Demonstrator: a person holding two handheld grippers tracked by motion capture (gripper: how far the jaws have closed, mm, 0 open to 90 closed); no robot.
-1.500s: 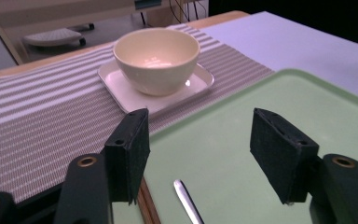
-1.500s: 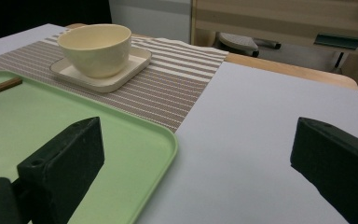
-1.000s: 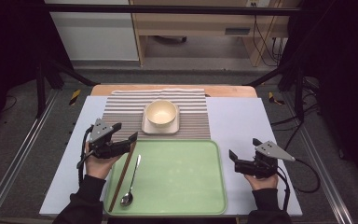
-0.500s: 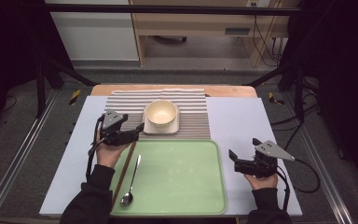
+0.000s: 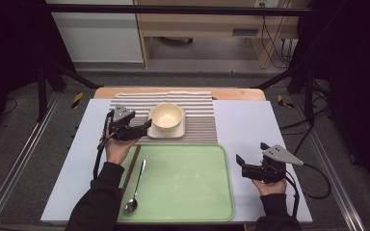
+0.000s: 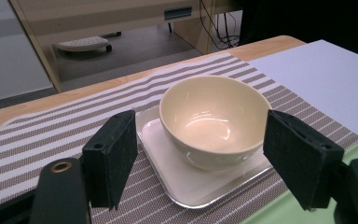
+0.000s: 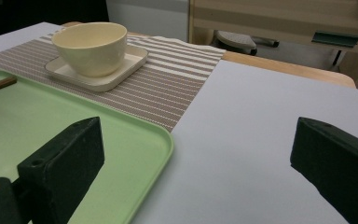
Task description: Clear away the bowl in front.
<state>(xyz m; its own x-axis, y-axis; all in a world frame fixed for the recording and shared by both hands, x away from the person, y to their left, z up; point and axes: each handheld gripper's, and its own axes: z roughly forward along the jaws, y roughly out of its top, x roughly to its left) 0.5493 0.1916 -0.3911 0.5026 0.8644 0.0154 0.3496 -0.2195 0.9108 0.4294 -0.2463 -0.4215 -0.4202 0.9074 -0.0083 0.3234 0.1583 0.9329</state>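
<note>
A cream bowl (image 5: 166, 117) stands on a small white square plate (image 5: 178, 132) on a striped placemat (image 5: 200, 110). My left gripper (image 5: 144, 129) is just left of the plate, open and pointing at the bowl. In the left gripper view the bowl (image 6: 214, 112) sits beyond and between the wide jaws of that gripper (image 6: 200, 128), untouched. My right gripper (image 5: 241, 166) rests open on the white table right of the green tray (image 5: 188, 178). In the right gripper view nothing lies between the jaws of the right gripper (image 7: 198, 140).
A metal spoon (image 5: 136, 190) and brown chopsticks (image 5: 131, 166) lie at the left side of the tray. The white table cover (image 5: 250, 125) is bare to the right of the placemat. A wooden shelf unit (image 5: 212, 24) stands behind the table.
My left gripper has moved away from the person and toward the bowl, from beside the tray's left edge to the plate's left side. The right gripper has stayed in place.
</note>
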